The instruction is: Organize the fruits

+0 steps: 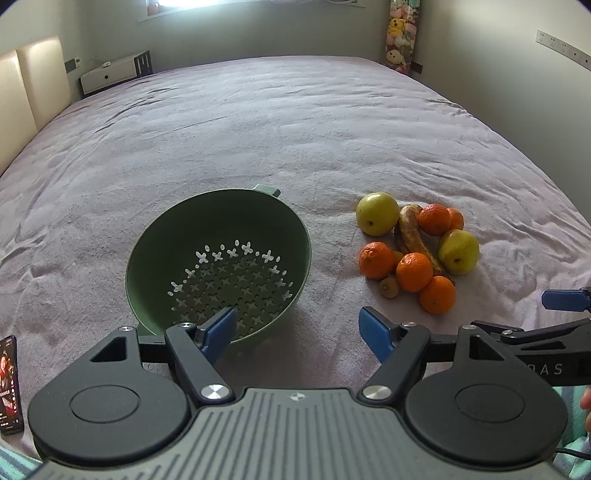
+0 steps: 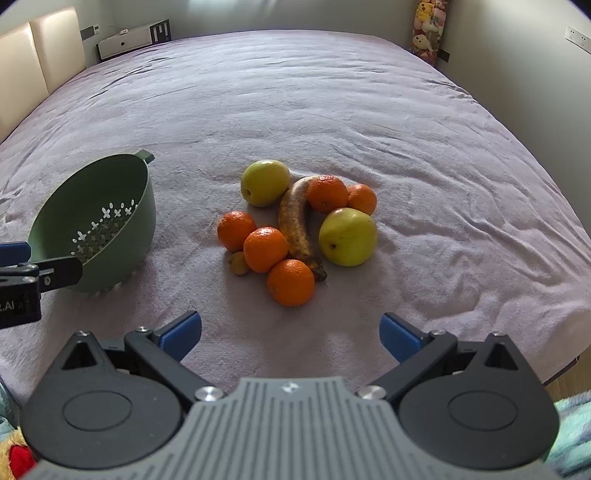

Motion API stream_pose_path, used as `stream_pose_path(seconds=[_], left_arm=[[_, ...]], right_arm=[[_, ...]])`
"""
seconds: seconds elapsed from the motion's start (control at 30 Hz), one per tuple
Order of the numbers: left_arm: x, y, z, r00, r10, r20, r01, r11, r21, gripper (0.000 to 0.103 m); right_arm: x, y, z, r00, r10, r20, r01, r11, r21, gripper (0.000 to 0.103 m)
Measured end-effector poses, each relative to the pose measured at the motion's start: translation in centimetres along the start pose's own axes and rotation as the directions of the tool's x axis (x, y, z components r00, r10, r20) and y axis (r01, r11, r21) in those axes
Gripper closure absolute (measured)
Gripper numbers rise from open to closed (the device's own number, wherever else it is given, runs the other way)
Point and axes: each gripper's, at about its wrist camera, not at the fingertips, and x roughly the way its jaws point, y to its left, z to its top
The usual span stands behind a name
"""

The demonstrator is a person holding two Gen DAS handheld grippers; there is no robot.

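At the bottom of the left wrist view the left gripper (image 1: pixel 297 326) is spread wide and grasps nothing; its left blue pad sits in front of the near rim of the colander, and whether it touches the rim cannot be told. A phone (image 1: pixel 9 384) with a lit screen lies at the lower left edge of that view. At the bottom of the right wrist view the right gripper (image 2: pixel 290 334) is likewise spread wide and empty, its blue fingertips (image 2: pixel 181 334) above bare bedcover, short of the fruit.

The green colander (image 1: pixel 221 221) lies tilted on the lilac bedcover (image 2: pixel 332 110), its pierced bottom facing the camera, in the lower middle of the left view and at the left edge of the right view. It holds no fruit.

The fruit sits in one pile on the bedcover, right of the colander and apart from it: centre of the right view, right of centre in the left view. Nearest lies an orange (image 2: pixel 291 282), then two more oranges (image 2: pixel 266 249) side by side with a small brown kiwi (image 2: pixel 238 263) tucked against them. A browned banana (image 2: pixel 295 218) runs through the middle of the pile. A yellow-green apple (image 2: pixel 348 236) lies to its right, another apple (image 2: pixel 265 182) at the upper left of the pile, and two further oranges (image 2: pixel 328 193) at the far side.

Beyond, a cream headboard (image 2: pixel 48 48) fills the upper left and soft toys (image 2: pixel 428 26) hang in the upper right corner.
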Motion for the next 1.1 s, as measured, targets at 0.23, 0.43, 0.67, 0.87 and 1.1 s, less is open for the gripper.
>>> stream_pose_path(seconds=[0.23, 0.43, 0.67, 0.87, 1.1], left_arm=[[0.12, 0.02, -0.03, 1.0, -0.002, -0.003, 0.002, 1.0, -0.001, 0.015], [0.32, -0.12, -0.02, 1.0, -0.005, -0.006, 0.005, 1.0, -0.002, 0.015], [0.43, -0.29, -0.02, 1.0, -0.006, -0.008, 0.006, 1.0, -0.003, 0.015], [0.45, -0.37, -0.08, 1.0, -0.01, -0.009, 0.01, 1.0, -0.008, 0.015], [0.45, -0.36, -0.07, 1.0, -0.011, -0.012, 0.011, 1.0, -0.009, 0.015]], right_arm=[[0.1, 0.11, 0.04, 1.0, 0.001, -0.007, -0.001, 1.0, -0.003, 0.004], [0.2, 0.14, 0.0, 1.0, 0.001, -0.014, -0.001, 1.0, -0.001, 0.004], [0.41, 0.08, 0.07, 1.0, 0.002, -0.022, -0.002, 1.0, 0.002, 0.004], [0.59, 0.08, 0.05, 1.0, 0.0, -0.028, 0.0, 1.0, 0.001, 0.004], [0.74, 0.04, 0.01, 0.999, 0.001, -0.035, -0.001, 1.0, 0.007, 0.004]])
